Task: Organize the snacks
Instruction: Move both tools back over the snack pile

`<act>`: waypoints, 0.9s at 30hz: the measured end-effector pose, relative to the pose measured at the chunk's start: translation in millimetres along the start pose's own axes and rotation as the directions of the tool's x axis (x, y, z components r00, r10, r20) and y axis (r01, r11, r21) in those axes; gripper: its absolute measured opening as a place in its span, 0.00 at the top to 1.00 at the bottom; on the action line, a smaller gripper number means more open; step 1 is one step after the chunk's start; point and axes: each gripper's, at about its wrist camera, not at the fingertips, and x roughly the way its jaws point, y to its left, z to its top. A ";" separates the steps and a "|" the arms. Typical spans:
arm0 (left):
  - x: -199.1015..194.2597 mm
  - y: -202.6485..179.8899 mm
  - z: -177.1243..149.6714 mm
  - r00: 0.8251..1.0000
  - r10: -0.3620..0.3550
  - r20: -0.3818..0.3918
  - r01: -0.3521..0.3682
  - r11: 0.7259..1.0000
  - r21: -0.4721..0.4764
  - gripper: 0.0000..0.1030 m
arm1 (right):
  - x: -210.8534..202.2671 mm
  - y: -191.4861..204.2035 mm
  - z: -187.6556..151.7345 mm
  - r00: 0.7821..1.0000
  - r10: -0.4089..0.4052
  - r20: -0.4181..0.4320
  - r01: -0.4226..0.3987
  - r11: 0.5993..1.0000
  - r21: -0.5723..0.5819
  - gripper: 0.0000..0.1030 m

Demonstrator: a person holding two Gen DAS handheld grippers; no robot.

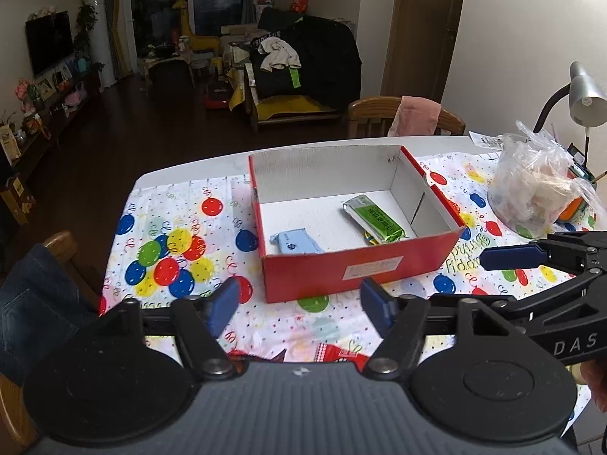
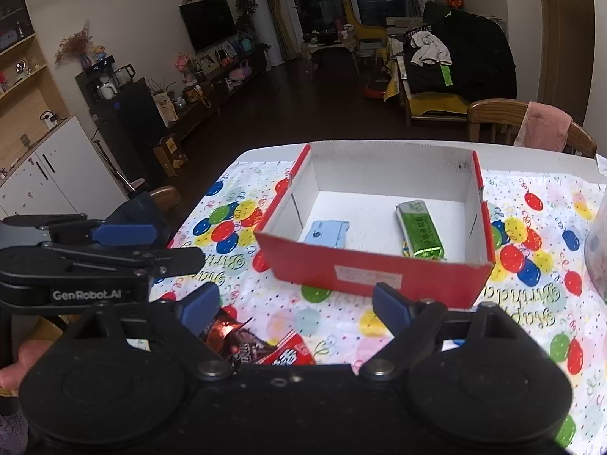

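A red cardboard box [image 1: 356,269] [image 2: 371,271] with a white inside stands on the balloon-print tablecloth. In it lie a light blue snack packet [image 1: 294,244] [image 2: 326,233] at the left and a green snack bar [image 1: 373,220] [image 2: 419,229] at the right. My left gripper [image 1: 299,307] hangs open in front of the box, nothing between its blue pads. My right gripper [image 2: 296,307] is also open, short of the box's near wall. Red and brown snack wrappers [image 2: 265,349] [image 1: 334,352] lie on the cloth just under the grippers. Each gripper shows at the side of the other's view.
A clear plastic bag of wrapped items [image 1: 538,185] sits at the right of the table beside a grey desk lamp [image 1: 584,94]. Wooden chairs [image 1: 402,115] [image 2: 531,125] stand at the far side, one with a pink cloth. A denim-draped chair [image 1: 38,288] is at the left edge.
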 end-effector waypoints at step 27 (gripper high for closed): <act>-19.4 21.0 -124.8 0.995 -0.005 -0.104 -0.001 0.999 -0.054 0.16 | 8.6 1.6 -83.1 0.995 -0.010 -0.100 0.014 0.999 0.045 0.00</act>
